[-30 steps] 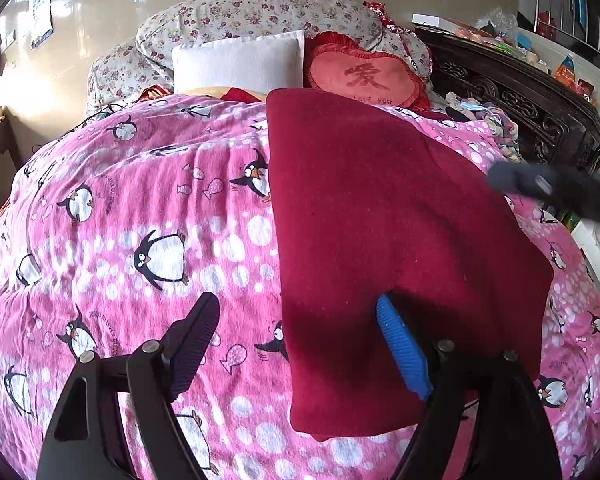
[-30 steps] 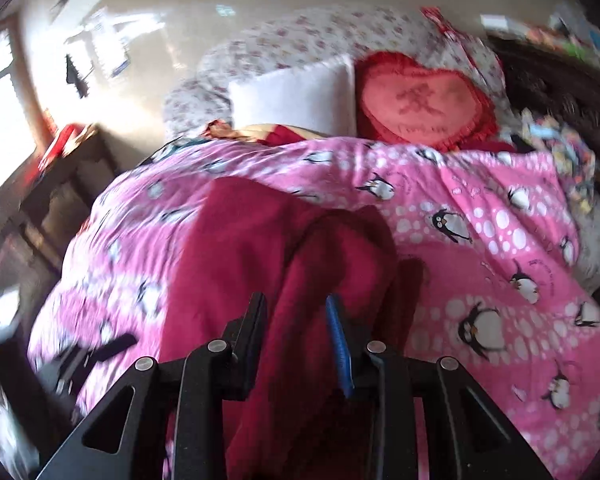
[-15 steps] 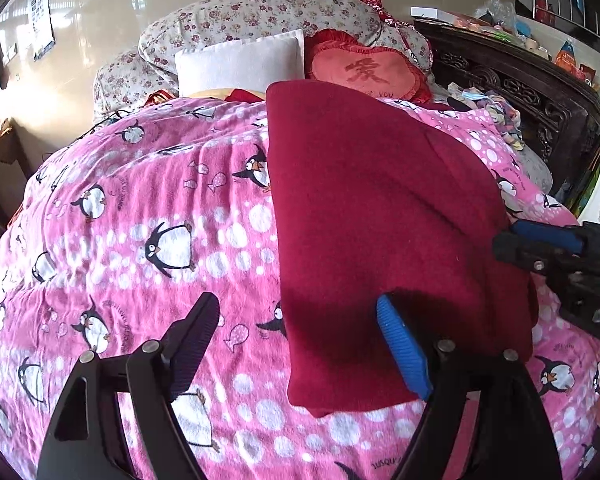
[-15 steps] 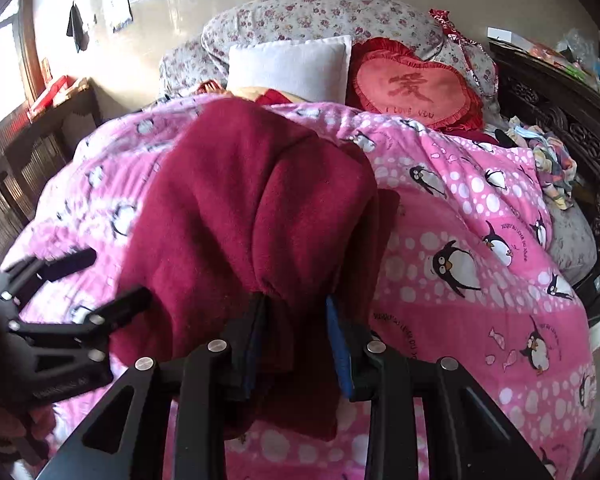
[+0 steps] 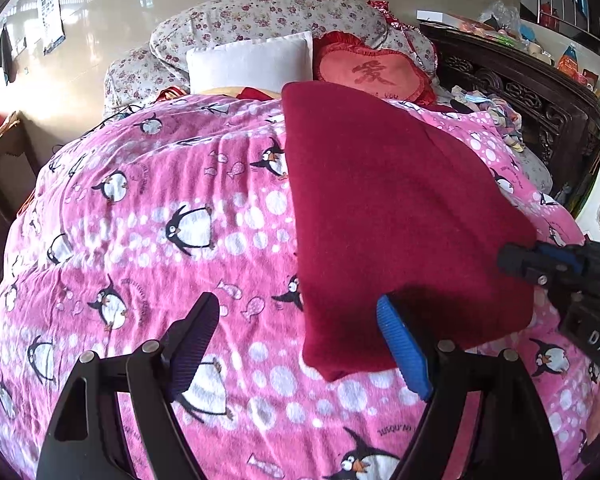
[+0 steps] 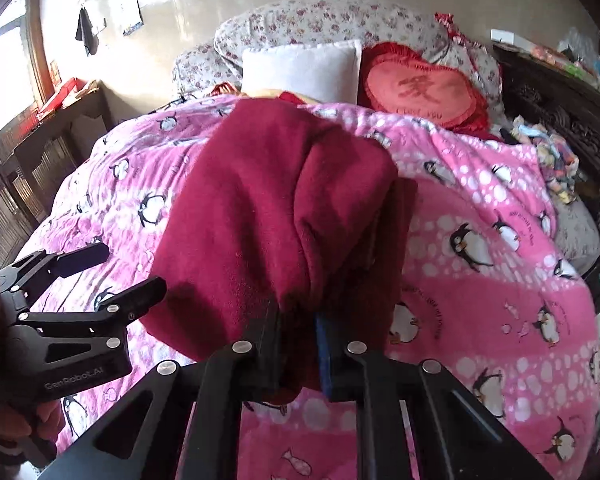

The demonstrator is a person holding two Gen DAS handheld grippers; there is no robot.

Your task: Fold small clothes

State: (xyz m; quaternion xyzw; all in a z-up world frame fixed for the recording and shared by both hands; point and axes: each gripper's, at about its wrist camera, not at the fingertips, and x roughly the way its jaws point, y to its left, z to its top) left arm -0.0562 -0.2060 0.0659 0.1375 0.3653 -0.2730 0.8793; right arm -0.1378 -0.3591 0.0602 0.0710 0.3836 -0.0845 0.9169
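Note:
A dark red garment (image 5: 400,200) lies folded on the pink penguin bedspread (image 5: 160,240). My left gripper (image 5: 300,340) hangs open over the garment's near left corner; its blue finger (image 5: 400,348) is above the cloth and the black one is above the bedspread. At the garment's right edge my right gripper (image 5: 540,264) is closing its jaws. In the right wrist view the garment (image 6: 280,208) bunches up into the right gripper (image 6: 296,312), whose pads pinch a fold of it. The open left gripper (image 6: 134,268) shows at the left there.
A white pillow (image 5: 252,60), a red heart cushion (image 5: 372,74) and floral pillows lie at the bed's head. Dark carved wooden furniture (image 5: 540,96) runs along the right, with a heap of small clothes (image 6: 556,156) beside it. A wooden table (image 6: 40,132) stands at the left.
My right gripper has come down to the garment's near right edge and its jaws have narrowed onto the cloth. The left gripper has shifted slightly and stayed open.

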